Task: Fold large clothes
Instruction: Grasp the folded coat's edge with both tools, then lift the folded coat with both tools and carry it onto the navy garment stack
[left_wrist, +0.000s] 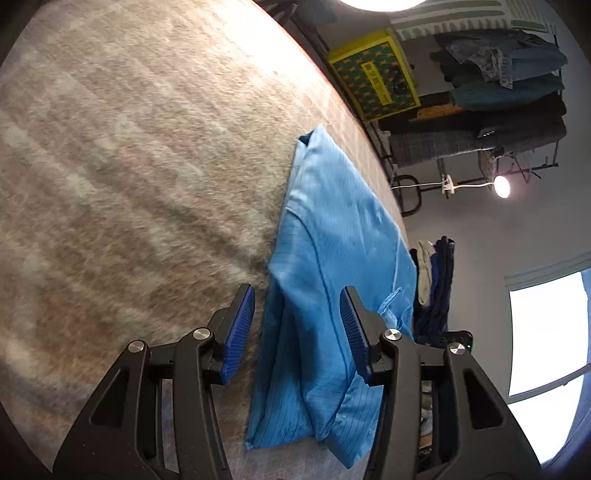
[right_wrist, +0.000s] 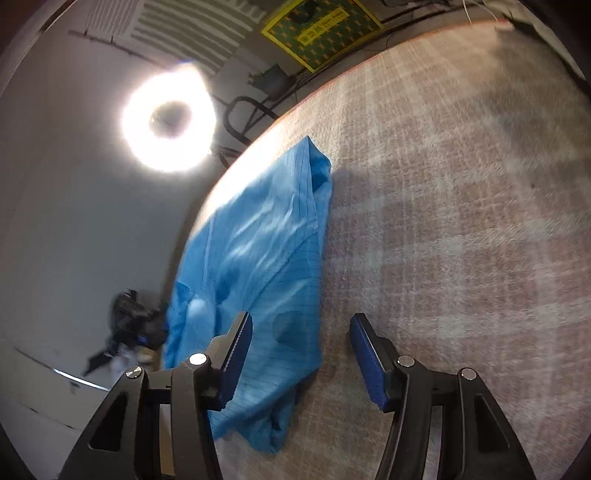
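A light blue garment lies folded into a long narrow strip along the edge of a beige checked table covering. My left gripper is open and empty, hovering over the near part of the garment, with its blue pads either side of it. In the right wrist view the same garment runs along the table's left edge. My right gripper is open and empty above the garment's near right edge.
A rack of hanging dark clothes and a yellow-framed green poster stand beyond the table. A lamp and a ring light shine. Dark clothes hang off the table's edge. A bright window is at right.
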